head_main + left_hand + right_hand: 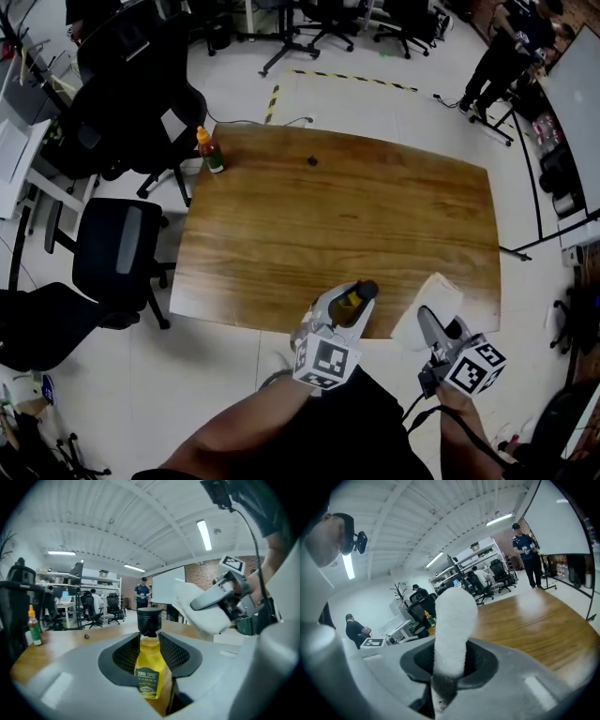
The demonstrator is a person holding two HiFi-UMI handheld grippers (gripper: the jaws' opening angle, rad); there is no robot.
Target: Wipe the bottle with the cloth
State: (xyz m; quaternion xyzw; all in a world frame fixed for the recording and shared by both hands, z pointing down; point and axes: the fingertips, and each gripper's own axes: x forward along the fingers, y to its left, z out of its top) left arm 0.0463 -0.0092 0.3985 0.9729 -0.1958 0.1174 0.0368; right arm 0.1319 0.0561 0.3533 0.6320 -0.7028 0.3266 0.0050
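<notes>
A: So, where is the bottle?

B: Between the jaws of the left gripper (151,645). It is a small clear glass bottle of yellow liquid with a black screw cap and a dark green label (148,667). The jaws stand partly closed and press on its body from both sides, and the neck and cap stick out past the tips.

A: And over what is it held?

B: In the head view it hangs at the near edge of the brown wooden counter (375,216), cap pointing away from the person.

A: What about the cloth?

B: The right gripper (451,662) has its jaws narrow and clamped on a thick white folded cloth (452,620), which stands up out of them like a rounded pad. From the head view it sits just to the right of the bottle, also at the counter's near edge.

A: Are cloth and bottle touching?

B: No. The left gripper view shows the cloth up and to the right of the black cap, near it but apart.

A: Anything else on the counter?

B: At the far left corner stands a red sauce bottle with an orange cap and green label (210,150), well apart from both grippers. A small dark object (312,160) lies near the far edge; I cannot tell what it is. Black office chairs (117,253) stand beside the counter's left side.
</notes>
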